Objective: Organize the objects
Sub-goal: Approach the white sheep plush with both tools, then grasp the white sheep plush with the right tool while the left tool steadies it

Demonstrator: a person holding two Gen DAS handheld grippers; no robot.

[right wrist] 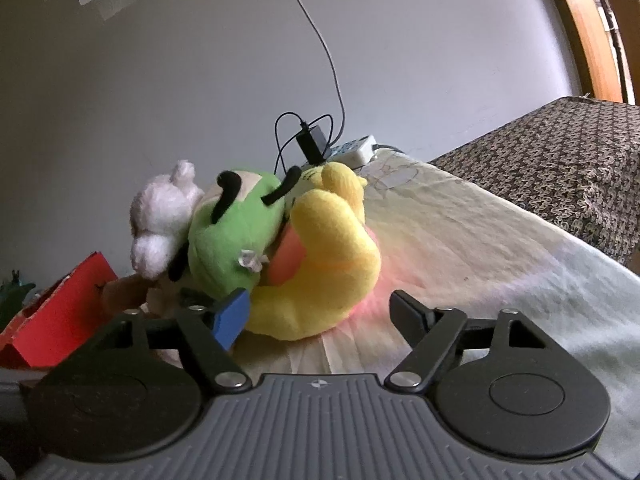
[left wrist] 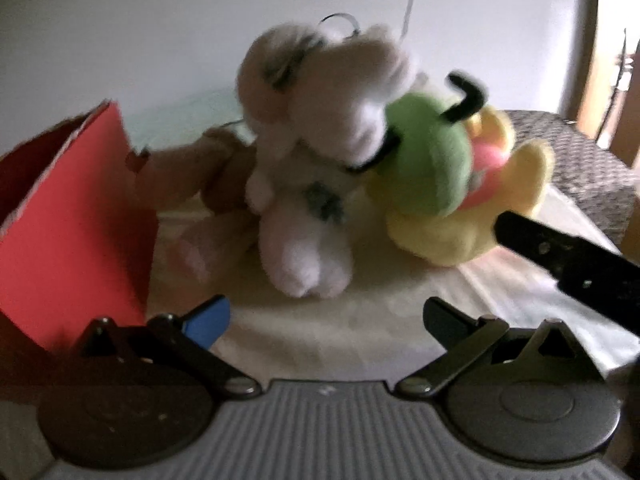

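Note:
A white plush toy (left wrist: 304,200) sits upright on the bed, straight ahead of my left gripper (left wrist: 326,320), which is open and holds nothing. Leaning on its right side is a green-and-yellow plush (left wrist: 440,176), and a brown plush (left wrist: 208,176) lies to its left. A black finger of the right gripper (left wrist: 560,256) reaches to the yellow body's side. In the right wrist view the green-and-yellow plush (right wrist: 320,256) lies just ahead of my open right gripper (right wrist: 320,314), partly between the fingers. The white plush (right wrist: 164,216) stands behind it.
An open red box (left wrist: 72,232) stands at the left, also visible as the red box (right wrist: 60,320) in the right view. A power strip (right wrist: 356,150) with a charger and cable lies by the wall. A patterned blanket (right wrist: 560,172) covers the right. The pale sheet (right wrist: 480,240) spreads to the right.

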